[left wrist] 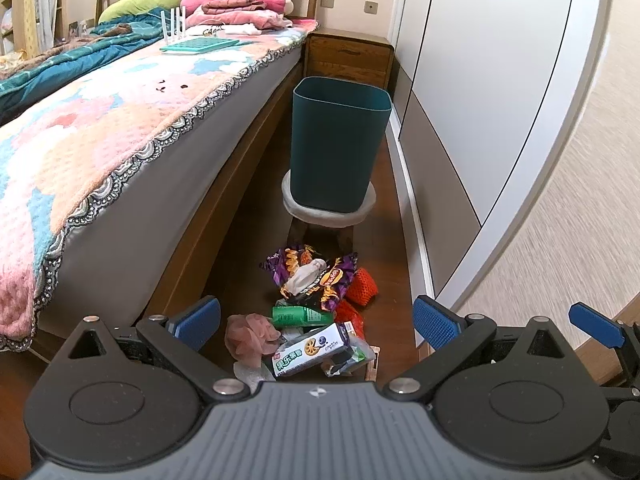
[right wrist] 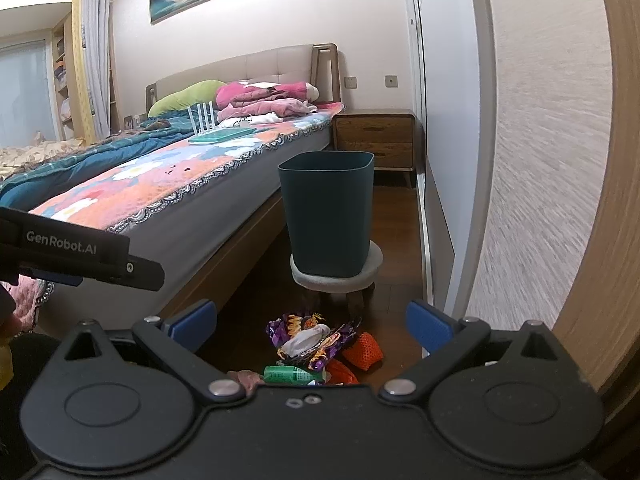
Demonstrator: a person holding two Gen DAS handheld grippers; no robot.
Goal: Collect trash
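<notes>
A pile of trash lies on the wooden floor beside the bed: a purple snack bag, a green bottle, orange foam net, a white carton and a pink puff. Beyond it a dark teal bin stands upright on a small round stool. My left gripper hovers open just above the near end of the pile, holding nothing. My right gripper is open too, a little higher and further back.
A bed with a patterned blanket runs along the left. White wardrobe doors line the right. A wooden nightstand stands behind the bin. The floor strip between them is narrow.
</notes>
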